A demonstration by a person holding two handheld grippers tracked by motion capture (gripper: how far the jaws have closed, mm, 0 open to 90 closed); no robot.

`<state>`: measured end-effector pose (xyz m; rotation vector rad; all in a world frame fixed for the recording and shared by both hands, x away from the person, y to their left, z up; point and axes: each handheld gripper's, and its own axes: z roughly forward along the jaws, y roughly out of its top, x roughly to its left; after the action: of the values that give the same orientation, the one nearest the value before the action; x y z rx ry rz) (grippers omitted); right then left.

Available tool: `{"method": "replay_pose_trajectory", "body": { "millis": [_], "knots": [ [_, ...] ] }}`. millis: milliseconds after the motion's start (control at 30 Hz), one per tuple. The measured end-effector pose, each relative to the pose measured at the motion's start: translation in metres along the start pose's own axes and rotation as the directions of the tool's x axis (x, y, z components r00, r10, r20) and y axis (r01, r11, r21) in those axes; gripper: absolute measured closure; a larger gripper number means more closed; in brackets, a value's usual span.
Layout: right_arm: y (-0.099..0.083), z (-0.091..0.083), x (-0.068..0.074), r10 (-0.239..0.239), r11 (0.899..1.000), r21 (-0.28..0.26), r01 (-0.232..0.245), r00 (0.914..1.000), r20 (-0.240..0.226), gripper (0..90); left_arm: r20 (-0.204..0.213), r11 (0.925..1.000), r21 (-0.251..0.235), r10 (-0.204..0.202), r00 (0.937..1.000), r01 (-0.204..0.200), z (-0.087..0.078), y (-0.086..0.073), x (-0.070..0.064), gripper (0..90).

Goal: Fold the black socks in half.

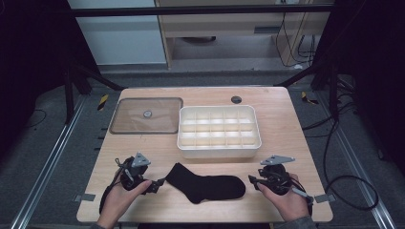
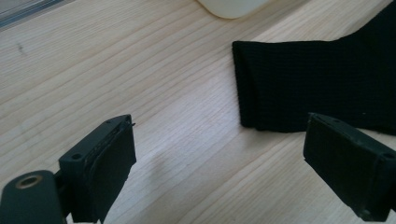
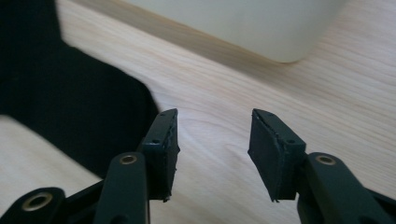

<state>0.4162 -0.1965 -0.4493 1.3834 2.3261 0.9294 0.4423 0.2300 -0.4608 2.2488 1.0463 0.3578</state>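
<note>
Two hands are seen at the near edge of the wooden table (image 1: pixel 286 119), each wrapped around a gripper. On the left gripper (image 2: pixel 219 163), the jaws are spread wide, nothing between them, with bare wood below; the cuff end of the black sock (image 2: pixel 317 88) is framed just ahead of its far jaw. On the right gripper (image 3: pixel 212 149), the jaws are parted too, empty, with the sock's toe end lying just beside one jaw. From above, the sock is found flat on the table between the left gripper (image 1: pixel 155 183) and right gripper (image 1: pixel 253 180), near both, gripped by neither. Behind the sock, a white divided tray (image 1: pixel 219 150) is set, its compartments empty. To its left, a clear flat lid (image 1: pixel 119 121) with a small round knob is laid on the wood.
</note>
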Motion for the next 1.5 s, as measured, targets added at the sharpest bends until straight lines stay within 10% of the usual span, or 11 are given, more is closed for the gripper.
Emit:
{"method": "replay_pose_trajectory", "body": {
  "millis": [400, 533, 867, 1500],
  "knots": [
    [0.007, 0.028, 0.030, -0.039, 0.989, 0.142, 0.047, 0.9975, -0.059, 52.2, 0.032, 0.9999, 0.005, -0.013, 0.9994, 0.013, 0.003, 0.020, -0.014, 15.4],
    [0.006, 0.035, 0.034, -0.066, 0.983, 0.167, 0.078, 0.9952, -0.072, 77.8, 0.039, 0.9993, 0.036, -0.013, 0.9992, 0.011, 0.010, 0.022, -0.014, 28.2],
    [0.010, 0.034, 0.037, -0.115, 0.981, 0.149, 0.124, 0.9909, -0.070, 85.3, 0.061, 0.9937, 0.111, 0.007, 0.9981, -0.013, 0.029, 0.030, -0.019, 56.3],
    [0.012, 0.032, 0.037, -0.136, 0.981, 0.128, 0.147, 0.9864, -0.092, 86.8, 0.095, 0.9833, 0.180, 0.007, 0.9954, -0.024, 0.038, 0.025, -0.019, 76.7]
  ]
}}
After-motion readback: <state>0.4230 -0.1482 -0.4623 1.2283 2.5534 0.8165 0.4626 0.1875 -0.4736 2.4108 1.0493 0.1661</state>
